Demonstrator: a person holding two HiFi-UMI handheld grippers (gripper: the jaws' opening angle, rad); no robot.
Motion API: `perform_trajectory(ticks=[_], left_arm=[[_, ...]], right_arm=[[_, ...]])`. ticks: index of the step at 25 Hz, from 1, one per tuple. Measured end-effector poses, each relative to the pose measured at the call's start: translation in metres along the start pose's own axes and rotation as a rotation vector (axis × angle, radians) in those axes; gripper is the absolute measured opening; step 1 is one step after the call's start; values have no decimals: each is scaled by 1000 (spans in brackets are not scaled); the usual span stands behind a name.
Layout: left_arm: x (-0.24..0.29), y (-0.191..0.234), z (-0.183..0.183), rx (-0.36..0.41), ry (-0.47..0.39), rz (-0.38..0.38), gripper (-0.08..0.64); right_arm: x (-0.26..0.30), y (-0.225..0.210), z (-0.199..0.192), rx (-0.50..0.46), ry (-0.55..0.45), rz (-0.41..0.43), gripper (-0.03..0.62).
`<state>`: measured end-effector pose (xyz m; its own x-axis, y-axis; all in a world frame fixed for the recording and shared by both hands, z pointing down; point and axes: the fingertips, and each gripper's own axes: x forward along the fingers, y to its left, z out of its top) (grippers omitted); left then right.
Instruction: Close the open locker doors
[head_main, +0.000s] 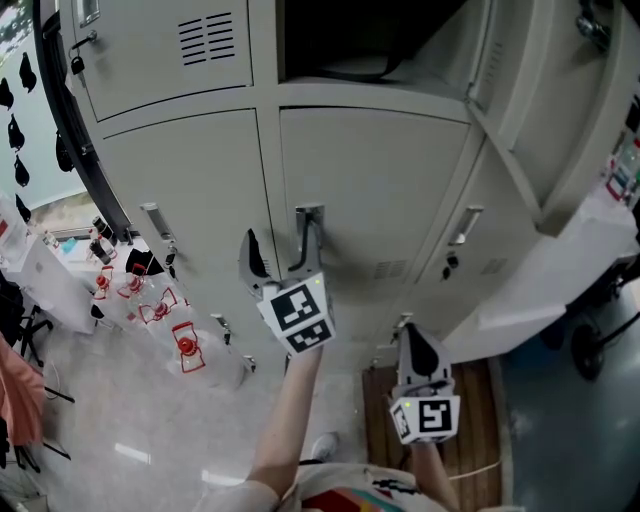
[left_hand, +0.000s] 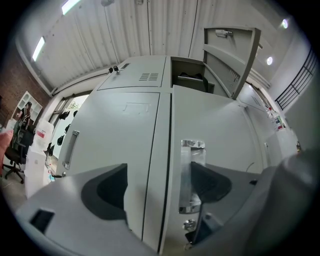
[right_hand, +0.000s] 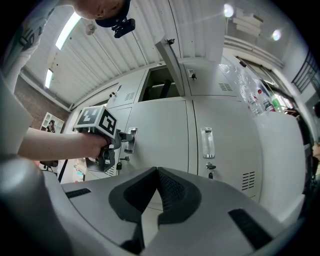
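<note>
Handle (left_hand: 188, 159) between spread jaws of left hand-held gripper (left_hand: 159, 186); right hand-held gripper (right_hand: 156, 186) pinched together, empty.

Your open locker door (head_main: 560, 120) runs off the head view's top and right edges. Its compartment (head_main: 340, 35) is too dark to tell what lies inside. One jaw of your left gripper (left_hand: 159, 185) covers part of the door handle (left_hand: 192, 155); contact cannot be told.

I logged a pale polished floor (head_main: 140, 440) with a wooden pallet (head_main: 482, 415) lying on it. Overhead ran a white ribbed ceiling (left_hand: 125, 30) with strip lights (left_hand: 39, 47); a brick wall (left_hand: 12, 87) met it.
</note>
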<state>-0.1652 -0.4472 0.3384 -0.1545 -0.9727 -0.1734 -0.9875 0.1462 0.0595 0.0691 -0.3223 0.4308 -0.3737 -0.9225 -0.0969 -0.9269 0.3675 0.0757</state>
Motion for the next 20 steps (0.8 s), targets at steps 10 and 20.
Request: perform_trajectory(ticks=[10, 20], left_arm=[[17, 2, -6, 43, 17, 24, 379], [24, 3, -5, 74, 4, 36, 379]], right_arm=[[12, -4, 0, -14, 5, -9, 6], [19, -5, -2, -2, 22, -15, 5]])
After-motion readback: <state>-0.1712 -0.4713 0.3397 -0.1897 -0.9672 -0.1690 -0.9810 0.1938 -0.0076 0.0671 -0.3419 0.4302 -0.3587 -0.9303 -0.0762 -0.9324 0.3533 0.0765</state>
